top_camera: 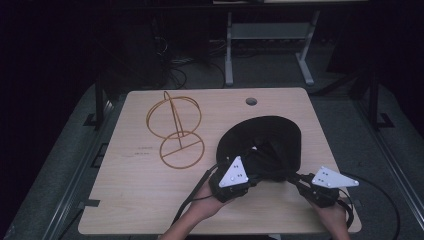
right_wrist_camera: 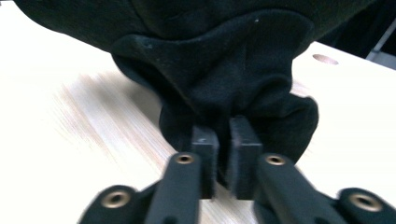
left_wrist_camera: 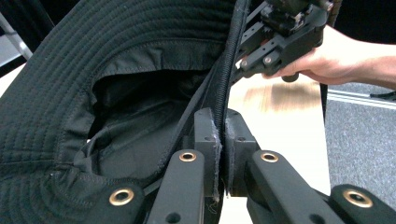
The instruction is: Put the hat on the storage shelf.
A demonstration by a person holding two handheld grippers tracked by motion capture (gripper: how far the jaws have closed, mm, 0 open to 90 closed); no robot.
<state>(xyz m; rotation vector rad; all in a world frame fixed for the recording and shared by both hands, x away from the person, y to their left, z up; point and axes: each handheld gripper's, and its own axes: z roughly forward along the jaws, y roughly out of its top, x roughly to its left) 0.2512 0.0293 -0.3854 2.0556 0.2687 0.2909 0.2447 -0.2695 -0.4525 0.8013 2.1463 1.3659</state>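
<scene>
High view: a black hat (top_camera: 270, 137) lies right of centre on the counter (top_camera: 130, 200); left tongs (left_wrist_camera: 223, 140) pinch its brim edge; right tongs (right_wrist_camera: 227, 154) clamp its bunched fabric; a gold wire stand (top_camera: 176, 131) sits well apart, left.

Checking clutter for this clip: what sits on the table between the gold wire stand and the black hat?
Nothing: in the high view, bare tabletop separates the wire stand from the hat.
</scene>
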